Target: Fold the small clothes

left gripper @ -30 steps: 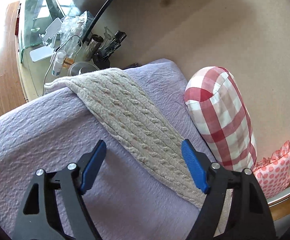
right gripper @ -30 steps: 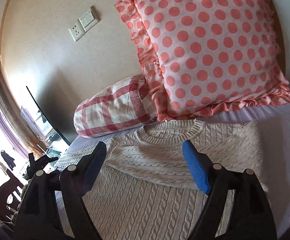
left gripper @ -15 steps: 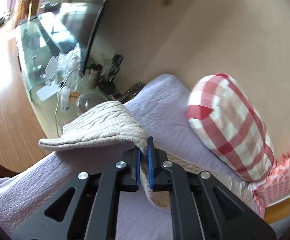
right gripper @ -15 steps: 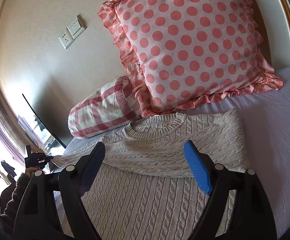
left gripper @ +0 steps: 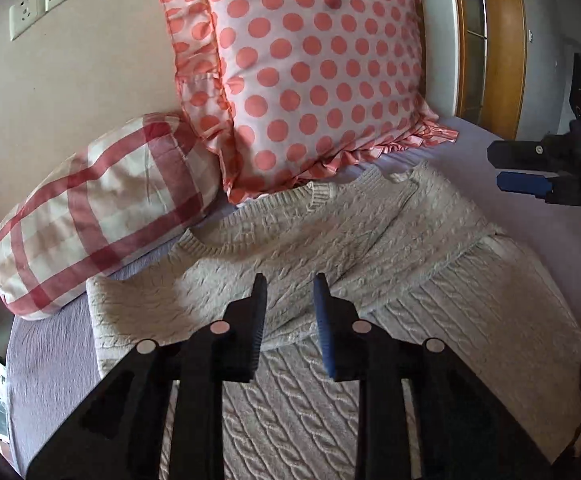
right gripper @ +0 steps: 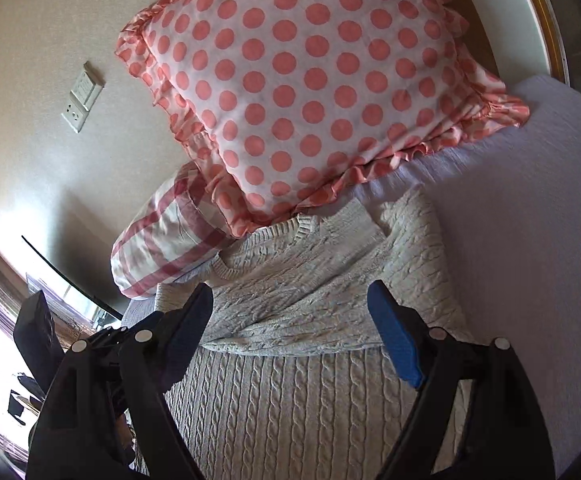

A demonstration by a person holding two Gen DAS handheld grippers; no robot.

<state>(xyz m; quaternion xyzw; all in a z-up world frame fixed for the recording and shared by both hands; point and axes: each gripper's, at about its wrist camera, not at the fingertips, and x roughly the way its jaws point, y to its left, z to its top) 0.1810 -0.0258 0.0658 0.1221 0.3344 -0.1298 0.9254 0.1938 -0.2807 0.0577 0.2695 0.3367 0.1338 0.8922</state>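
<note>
Sleeves folded in, body fold left to do.

The sweater (left gripper: 370,240) lies flat on the bed (right gripper: 530,200), collar touching the dotted pillow (left gripper: 310,68); both sleeves appear laid across the chest, so the hem-to-collar fold looks like what remains. The left gripper (left gripper: 288,300) hovers over the sleeve, jaws narrowly parted and empty; the right gripper (right gripper: 290,312) is spread wide, holding nothing. Bare sheet lies open to the right (the checked pillow (left gripper: 102,208) and wall crowd the left and top edges).
</note>
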